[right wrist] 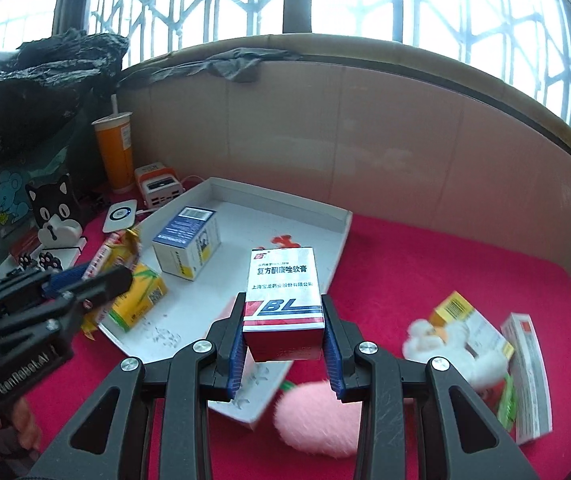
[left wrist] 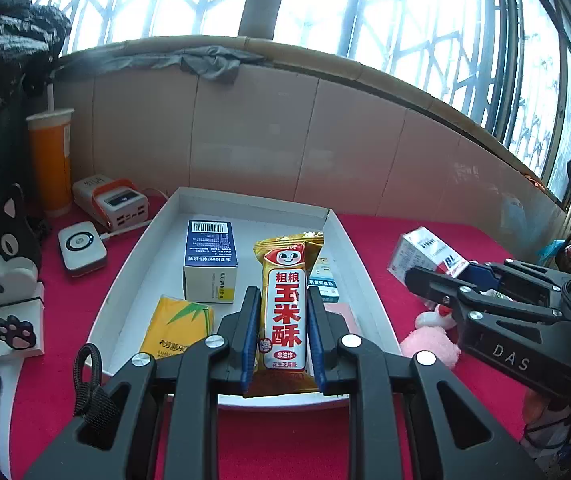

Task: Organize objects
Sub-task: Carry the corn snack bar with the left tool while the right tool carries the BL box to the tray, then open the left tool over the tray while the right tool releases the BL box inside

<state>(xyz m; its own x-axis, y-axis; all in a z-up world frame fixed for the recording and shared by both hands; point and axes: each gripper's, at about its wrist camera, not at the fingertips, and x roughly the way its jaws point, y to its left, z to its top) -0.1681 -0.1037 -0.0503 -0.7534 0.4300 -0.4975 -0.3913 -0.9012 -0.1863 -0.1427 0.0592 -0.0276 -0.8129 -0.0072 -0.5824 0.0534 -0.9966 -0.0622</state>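
Observation:
My left gripper (left wrist: 282,304) is shut on a gold and red snack bar (left wrist: 285,308) and holds it over the white tray (left wrist: 133,276). My right gripper (right wrist: 284,312) is shut on a white, red and blue medicine box (right wrist: 283,296) above the tray's right side (right wrist: 341,236). In the tray lie a blue and white box (left wrist: 210,258), a yellow tissue pack (left wrist: 177,326) and a small teal box (left wrist: 323,278). The right gripper also shows at the right of the left wrist view (left wrist: 425,276), with the box (left wrist: 425,252).
A pink plush toy (right wrist: 317,420), a white plush (right wrist: 449,340), an orange box (right wrist: 461,312) and a white box (right wrist: 525,368) lie on the red cloth right of the tray. An orange cup (left wrist: 51,160), power bank (left wrist: 111,202), white puck (left wrist: 82,248) and cat holder (left wrist: 3,256) stand left.

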